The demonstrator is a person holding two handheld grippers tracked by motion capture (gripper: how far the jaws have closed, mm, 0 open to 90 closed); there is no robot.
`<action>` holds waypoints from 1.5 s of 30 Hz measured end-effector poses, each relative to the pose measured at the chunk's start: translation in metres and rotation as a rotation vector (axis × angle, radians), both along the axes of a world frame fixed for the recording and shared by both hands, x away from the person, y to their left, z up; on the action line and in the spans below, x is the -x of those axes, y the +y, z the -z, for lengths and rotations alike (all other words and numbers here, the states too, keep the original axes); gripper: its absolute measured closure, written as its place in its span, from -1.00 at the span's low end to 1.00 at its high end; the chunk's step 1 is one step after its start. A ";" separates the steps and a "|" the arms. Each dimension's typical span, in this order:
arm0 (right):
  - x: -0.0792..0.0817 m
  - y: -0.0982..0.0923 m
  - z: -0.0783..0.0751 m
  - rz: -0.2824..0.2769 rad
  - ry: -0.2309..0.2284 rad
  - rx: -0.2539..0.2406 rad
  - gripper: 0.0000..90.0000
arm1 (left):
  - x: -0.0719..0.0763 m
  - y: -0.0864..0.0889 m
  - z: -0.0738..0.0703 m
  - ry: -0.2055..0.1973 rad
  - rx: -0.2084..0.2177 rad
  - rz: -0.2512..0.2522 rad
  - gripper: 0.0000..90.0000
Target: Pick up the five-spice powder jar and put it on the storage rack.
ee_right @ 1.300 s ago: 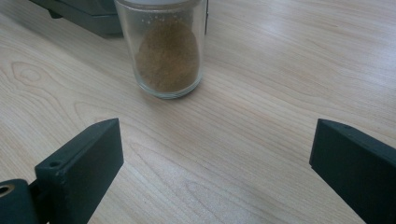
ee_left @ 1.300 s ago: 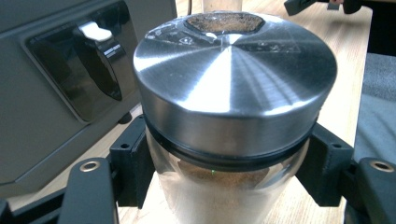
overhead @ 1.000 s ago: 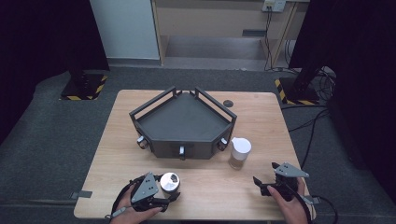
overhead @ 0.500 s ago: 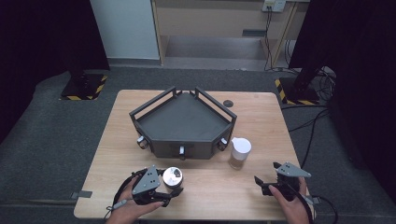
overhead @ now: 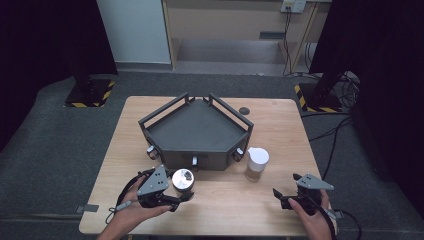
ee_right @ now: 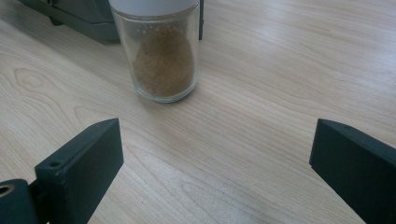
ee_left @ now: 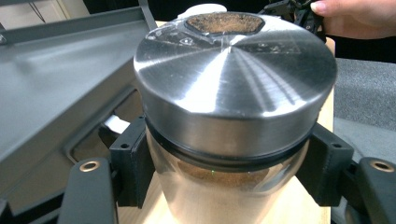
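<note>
Transport step: our left claw [overhead: 175,196] pinches the steel-lidded jar [overhead: 182,180] near the surface's front edge; right claw [overhead: 285,196] spread. Next, place it carefully.

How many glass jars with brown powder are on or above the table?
2. The metal-lidded jar is clamped in the left tongs near the table's front edge; the white-lidded jar stands on the table, right of the grey tray.

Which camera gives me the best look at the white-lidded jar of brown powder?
The right gripper view: the jar stands close ahead on bare table, its glass and powder clear, though its lid is cut off. The high view shows the whole jar, small, beside the grey tray. The left gripper view catches just its white lid behind the steel-lidded jar.
</note>
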State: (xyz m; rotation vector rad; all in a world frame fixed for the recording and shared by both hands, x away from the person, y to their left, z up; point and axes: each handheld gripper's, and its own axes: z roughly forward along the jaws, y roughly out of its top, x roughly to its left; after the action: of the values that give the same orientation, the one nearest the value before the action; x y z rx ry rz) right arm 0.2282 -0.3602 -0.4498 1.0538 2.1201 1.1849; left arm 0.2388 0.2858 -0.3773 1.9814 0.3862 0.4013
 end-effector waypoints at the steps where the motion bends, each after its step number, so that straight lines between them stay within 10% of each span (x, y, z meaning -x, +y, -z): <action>1: 0.000 0.000 0.000 0.001 0.001 0.000 -0.93 | -0.001 0.000 -0.002 -0.002 0.000 0.002 -0.34; 23: -0.002 0.001 0.002 -0.009 0.018 0.008 -0.92 | -0.034 -0.005 -0.057 -0.056 -0.042 0.011 -0.34; 45: -0.002 -0.004 0.003 0.006 0.024 0.003 -0.92 | -0.069 -0.005 -0.069 -0.068 0.003 -0.051 -0.34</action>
State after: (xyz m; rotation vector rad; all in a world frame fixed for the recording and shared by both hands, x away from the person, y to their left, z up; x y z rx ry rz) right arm 0.2302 -0.3637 -0.4525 1.0779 2.1344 1.1715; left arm 0.3074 0.2810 -0.3087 1.9522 0.3940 0.4989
